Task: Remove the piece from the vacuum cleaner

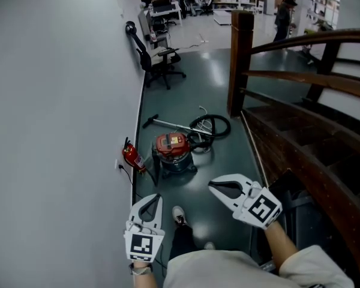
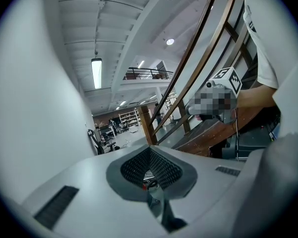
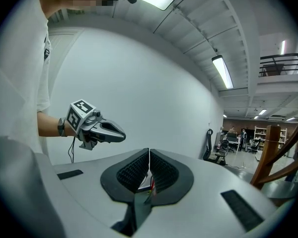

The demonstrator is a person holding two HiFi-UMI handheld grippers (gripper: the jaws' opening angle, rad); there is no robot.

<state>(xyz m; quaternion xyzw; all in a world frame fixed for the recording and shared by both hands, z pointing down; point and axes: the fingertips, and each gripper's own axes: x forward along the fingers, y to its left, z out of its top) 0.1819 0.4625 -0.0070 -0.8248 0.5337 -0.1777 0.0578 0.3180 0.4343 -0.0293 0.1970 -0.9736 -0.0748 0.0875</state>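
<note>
The person stood near the white wall [image 1: 60,101] with both tongs held out in front at about the same height. The left tongs [image 1: 152,198] were fully shut with nothing between the jaws. The right tongs [image 1: 217,187] were closed tip to tip and empty as well.

The red vacuum cleaner [image 1: 173,150] stood on the dark floor [image 1: 216,77], ahead of the tongs and well apart from them, close to the wall. It lay between the lines of the two tongs, a little more on the left side, so I judged neither hand clearly nearer. Its black hose [image 1: 215,125] was coiled just behind it. A metal wand [image 1: 168,123] lay flat on the floor with its long axis across the view, from the wall side towards the hose. Which of these parts was the piece to remove, I could not tell.

The label on top of the vacuum cleaner was too small to read. The only other print was the black square markers on the tongs' cubes.
</note>
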